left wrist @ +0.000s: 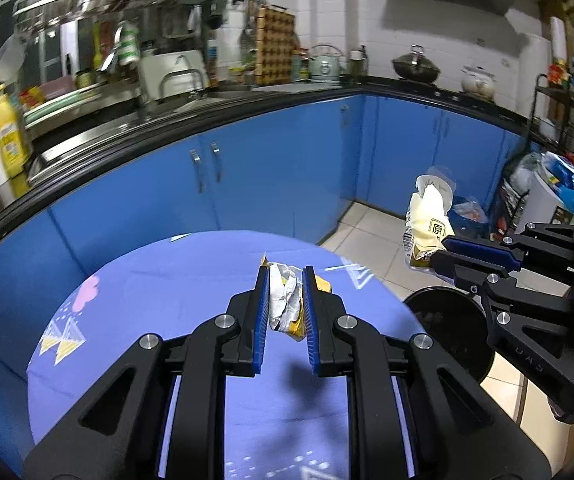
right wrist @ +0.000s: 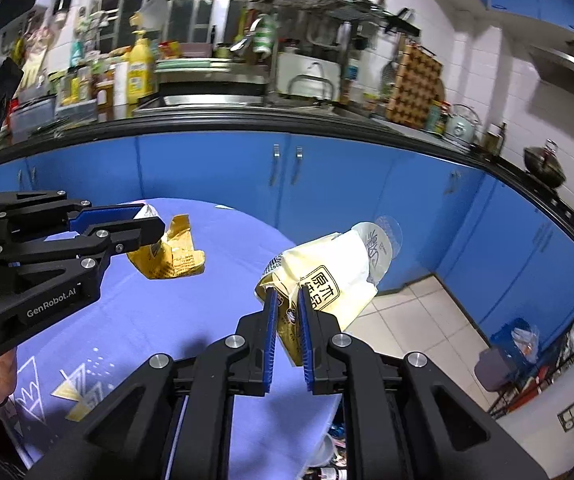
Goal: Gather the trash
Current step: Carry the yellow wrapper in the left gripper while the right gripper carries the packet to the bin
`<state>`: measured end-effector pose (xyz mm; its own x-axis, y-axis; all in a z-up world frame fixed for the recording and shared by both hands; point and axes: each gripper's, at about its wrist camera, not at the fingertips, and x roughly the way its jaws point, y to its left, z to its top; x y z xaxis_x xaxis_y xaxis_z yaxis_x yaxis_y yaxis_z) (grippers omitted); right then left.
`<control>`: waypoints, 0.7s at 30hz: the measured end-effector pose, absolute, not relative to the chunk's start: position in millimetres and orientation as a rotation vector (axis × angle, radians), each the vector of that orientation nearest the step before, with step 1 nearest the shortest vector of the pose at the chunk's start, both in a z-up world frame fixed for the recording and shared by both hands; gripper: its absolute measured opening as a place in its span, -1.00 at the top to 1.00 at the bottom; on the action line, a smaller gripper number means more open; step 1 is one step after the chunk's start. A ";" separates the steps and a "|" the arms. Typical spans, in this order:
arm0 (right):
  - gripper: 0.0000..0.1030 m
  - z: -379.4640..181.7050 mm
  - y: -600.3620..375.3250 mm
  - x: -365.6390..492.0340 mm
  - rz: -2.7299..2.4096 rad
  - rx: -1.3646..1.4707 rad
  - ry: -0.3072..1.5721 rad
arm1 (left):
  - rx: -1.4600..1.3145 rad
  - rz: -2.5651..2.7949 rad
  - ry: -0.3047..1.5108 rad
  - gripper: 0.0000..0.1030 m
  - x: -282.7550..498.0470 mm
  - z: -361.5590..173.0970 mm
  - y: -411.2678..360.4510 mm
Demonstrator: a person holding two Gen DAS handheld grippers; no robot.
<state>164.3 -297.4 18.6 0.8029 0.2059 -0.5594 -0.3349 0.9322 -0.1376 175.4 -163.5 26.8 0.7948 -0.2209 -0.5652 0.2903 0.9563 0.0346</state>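
Note:
My left gripper [left wrist: 284, 276] is shut on a crumpled yellow and silver snack wrapper [left wrist: 286, 300] and holds it above the round purple table [left wrist: 159, 296]. The same wrapper [right wrist: 167, 258] hangs from the left gripper [right wrist: 155, 226] in the right wrist view. My right gripper [right wrist: 286, 294] is shut on a cream and yellow food bag [right wrist: 327, 276] and holds it past the table's right edge. That bag [left wrist: 427, 216] also shows in the left wrist view, held by the right gripper [left wrist: 437, 254] above a black round bin [left wrist: 449, 332].
Blue cabinets [left wrist: 271, 168] under a black counter [left wrist: 167, 136] curve behind the table. A cluttered rack and bags [left wrist: 559, 188] stand at the far right on the tiled floor [left wrist: 371, 232]. The table [right wrist: 135, 312] fills the lower left of the right wrist view.

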 end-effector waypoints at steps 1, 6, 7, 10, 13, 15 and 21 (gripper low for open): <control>0.79 19.0 -303.8 163.3 0.284 -0.229 0.568 | 0.126 -0.279 0.588 0.67 175.1 27.1 -168.2; 0.79 18.7 -336.2 161.3 0.241 -0.189 0.568 | 0.161 -0.324 0.583 0.67 178.2 29.1 -205.2; 0.79 18.3 -341.8 161.0 0.233 -0.183 0.568 | 0.165 -0.331 0.583 0.67 178.7 29.5 -210.5; 0.79 16.5 -359.6 160.4 0.211 -0.162 0.569 | 0.184 -0.354 0.581 0.67 182.4 29.6 -229.9; 0.79 13.3 -375.6 159.1 0.190 -0.141 0.573 | 0.201 -0.381 0.584 0.67 183.8 27.8 -251.0; 0.79 10.7 -384.8 158.8 0.180 -0.129 0.576 | 0.212 -0.396 0.587 0.67 186.2 27.0 -262.8; 0.78 -0.1 -415.0 158.1 0.150 -0.085 0.586 | 0.248 -0.438 0.589 0.67 188.2 22.4 -299.3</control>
